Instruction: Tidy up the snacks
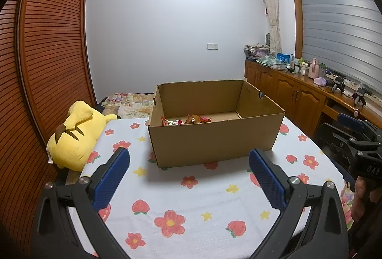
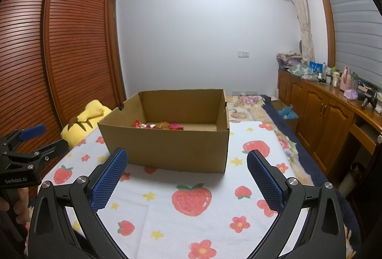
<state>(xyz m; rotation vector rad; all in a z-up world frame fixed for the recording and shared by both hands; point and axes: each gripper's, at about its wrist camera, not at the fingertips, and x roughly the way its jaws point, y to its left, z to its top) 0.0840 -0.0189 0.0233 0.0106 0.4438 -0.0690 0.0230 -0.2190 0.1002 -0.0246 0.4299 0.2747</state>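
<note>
An open cardboard box [image 1: 210,142] stands on a table with a strawberry-and-flower cloth [image 1: 191,206]. Red, pink and brown snack packets [image 1: 188,120] lie on its floor at the left. The box [image 2: 172,146] and the snack packets [image 2: 160,125] also show in the right wrist view. My left gripper [image 1: 189,158] is open and empty, just in front of the box. My right gripper [image 2: 187,159] is open and empty, also just short of the box's near wall. The other gripper shows at each view's edge: the right gripper's body [image 1: 358,144] and the left gripper's body [image 2: 21,153].
A yellow plush toy [image 1: 76,134] lies at the table's left edge beside a wooden slatted wardrobe [image 1: 47,56]. A bed with a floral quilt [image 2: 248,106] is behind the table. A wooden cabinet [image 2: 329,110] with bottles and clutter runs along the right wall.
</note>
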